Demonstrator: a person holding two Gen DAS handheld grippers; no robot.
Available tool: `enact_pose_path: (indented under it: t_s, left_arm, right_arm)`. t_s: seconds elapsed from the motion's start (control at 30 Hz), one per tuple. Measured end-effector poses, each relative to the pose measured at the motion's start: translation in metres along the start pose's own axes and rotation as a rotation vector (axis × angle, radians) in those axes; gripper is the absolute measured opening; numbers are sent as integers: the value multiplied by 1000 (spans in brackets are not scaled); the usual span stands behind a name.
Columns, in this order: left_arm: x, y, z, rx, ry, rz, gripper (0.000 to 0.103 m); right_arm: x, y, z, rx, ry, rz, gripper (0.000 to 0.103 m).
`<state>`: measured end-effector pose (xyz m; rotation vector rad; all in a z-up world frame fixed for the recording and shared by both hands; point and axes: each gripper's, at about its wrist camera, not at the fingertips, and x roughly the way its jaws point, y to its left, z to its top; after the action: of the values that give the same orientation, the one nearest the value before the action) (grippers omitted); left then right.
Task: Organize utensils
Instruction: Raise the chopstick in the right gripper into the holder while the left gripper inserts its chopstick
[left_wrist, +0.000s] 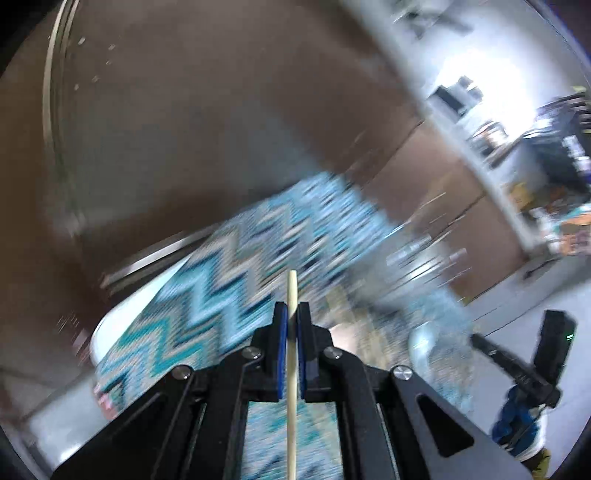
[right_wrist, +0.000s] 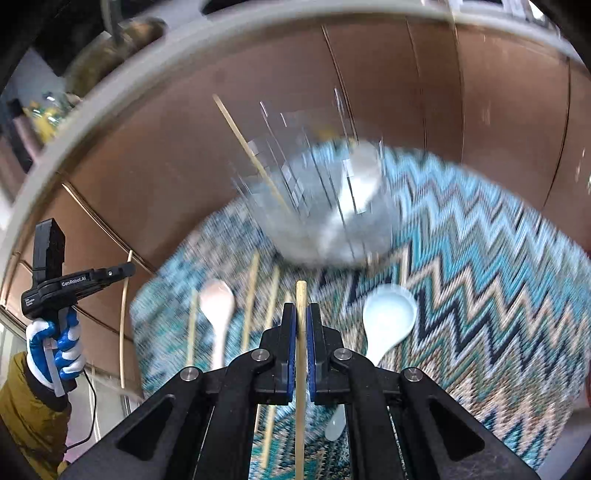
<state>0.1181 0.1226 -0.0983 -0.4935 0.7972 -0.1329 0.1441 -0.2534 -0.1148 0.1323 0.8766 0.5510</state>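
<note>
The right wrist view shows the right gripper nearest, its jaws closed on a darker chopstick that runs straight up between the blue pads and pokes out past their tips. Below it lies a zigzag-patterned mat on the brown counter. On the mat, just left of the jaws, several loose chopsticks lie roughly parallel beside a pink spoon; a white spoon lies to the right. Farther off stands a clear glass holder, blurred, with one chopstick leaning out of it and a spoon inside. At the left edge a gloved hand holds the left gripper's handle.

In the left wrist view the left gripper has its jaws clamped on a pale chopstick, held above the blurred mat. The other gripper's body shows at the lower right.
</note>
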Motion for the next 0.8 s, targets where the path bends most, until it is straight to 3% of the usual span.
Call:
enact_pose_path:
  t_s: [0.2, 0.37, 0.43, 0.57, 0.8]
  left_arm:
    - [-38, -93, 47, 122, -285, -166, 4]
    - [-32, -146, 79, 146, -468, -229, 4]
    - [-18, -163, 87, 166, -538, -194, 4]
    - [14, -180, 97, 181, -591, -147, 4]
    - [77, -193, 82, 256, -670, -39, 5]
  right_arm:
    - [-64, 36, 46, -79, -338, 37, 6]
    - [-85, 47, 85, -85, -605, 29, 6]
    - [-79, 43, 101, -80, -687, -3, 6]
    - [-59, 28, 120, -55, -767, -59, 6]
    - [-11, -1, 130, -32, -774, -113, 6]
